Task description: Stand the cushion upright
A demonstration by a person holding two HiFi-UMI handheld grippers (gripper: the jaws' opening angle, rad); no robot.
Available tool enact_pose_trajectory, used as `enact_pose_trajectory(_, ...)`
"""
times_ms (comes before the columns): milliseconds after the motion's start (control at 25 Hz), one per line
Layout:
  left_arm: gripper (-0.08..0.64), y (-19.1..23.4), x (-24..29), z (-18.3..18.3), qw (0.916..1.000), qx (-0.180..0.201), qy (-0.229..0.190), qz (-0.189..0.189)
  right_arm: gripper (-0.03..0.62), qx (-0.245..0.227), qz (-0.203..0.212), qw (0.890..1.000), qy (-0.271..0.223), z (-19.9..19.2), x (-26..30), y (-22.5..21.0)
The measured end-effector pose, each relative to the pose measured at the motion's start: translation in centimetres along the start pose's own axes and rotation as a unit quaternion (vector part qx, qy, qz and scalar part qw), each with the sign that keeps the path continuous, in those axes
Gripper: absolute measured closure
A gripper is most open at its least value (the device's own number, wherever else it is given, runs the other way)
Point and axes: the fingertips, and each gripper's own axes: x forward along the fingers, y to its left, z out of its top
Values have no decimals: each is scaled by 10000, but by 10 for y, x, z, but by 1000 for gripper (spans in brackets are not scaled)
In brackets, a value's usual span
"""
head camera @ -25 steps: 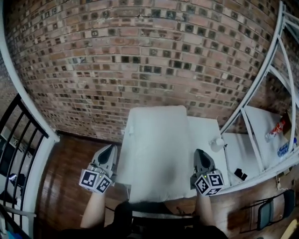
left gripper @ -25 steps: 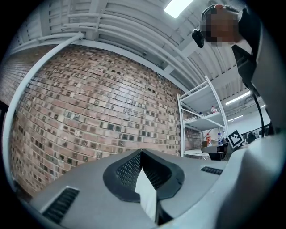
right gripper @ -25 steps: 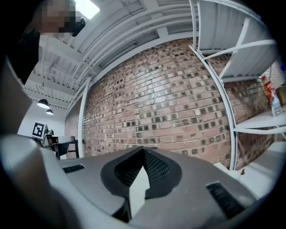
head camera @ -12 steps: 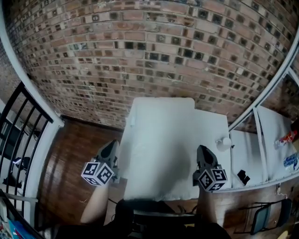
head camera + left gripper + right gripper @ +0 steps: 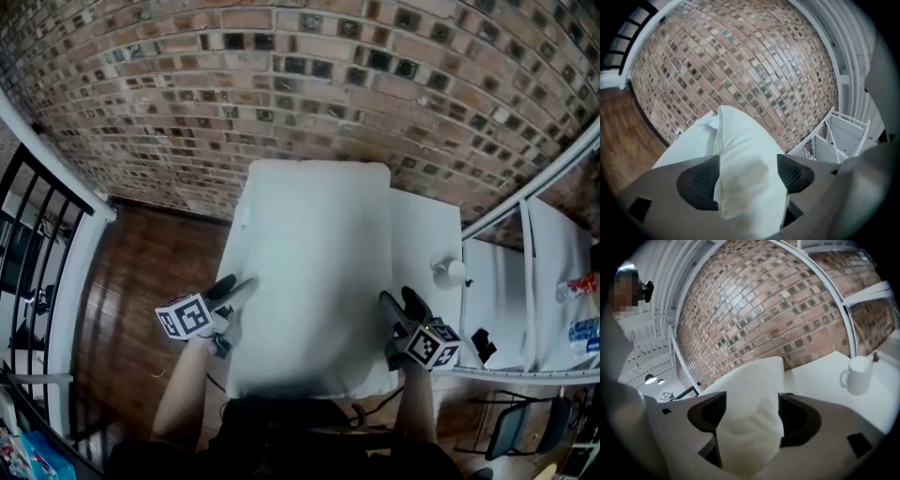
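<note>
I am noting the left gripper (image 5: 239, 284) and right gripper (image 5: 397, 300) straddling the cushion (image 5: 314, 272) at its side edges. Their jaws are just opening, not clamping. The cushion is lying on the table (image 5: 427, 234).

Matte grey moulded left gripper (image 5: 242, 284) and right gripper (image 5: 397, 302), each carrying a white cube (image 5: 192, 317) of black square markers at the rear, with broad curved jaws and dark mesh-textured pads (image 5: 693, 183), on bare forearms (image 5: 183, 398).
</note>
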Motion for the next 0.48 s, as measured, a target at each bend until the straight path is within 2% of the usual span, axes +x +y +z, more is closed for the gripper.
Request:
enact_pose_trajectory(120, 127, 10, 12, -25, 9983, 208, 530, 83, 166, 78, 102, 9977, 669, -21, 15, -18)
enact_pose_trajectory(200, 101, 14, 20, -36, 9971, 243, 714, 126, 114, 212, 172, 9950, 960, -32, 25, -25)
enact_pose_trajectory(240, 101, 16, 24, -39, 9966, 222, 779, 135, 107, 274, 207, 9937, 1066, -36, 31, -28)
enact_pose_trajectory(360, 83, 21, 35, -52, 9961, 32, 882, 82, 31, 573, 333, 9888, 1340, -50, 46, -36)
enact_pose_trajectory(440, 80, 23, 41, -58, 9955, -228, 914, -20, 14, 944, 555, 9830, 1475, -59, 54, -37)
enact_pose_trajectory(480, 53, 24, 43, -60, 9949, -346, 943, -67, 9, 1118, 674, 9796, 1528, -63, 58, -37)
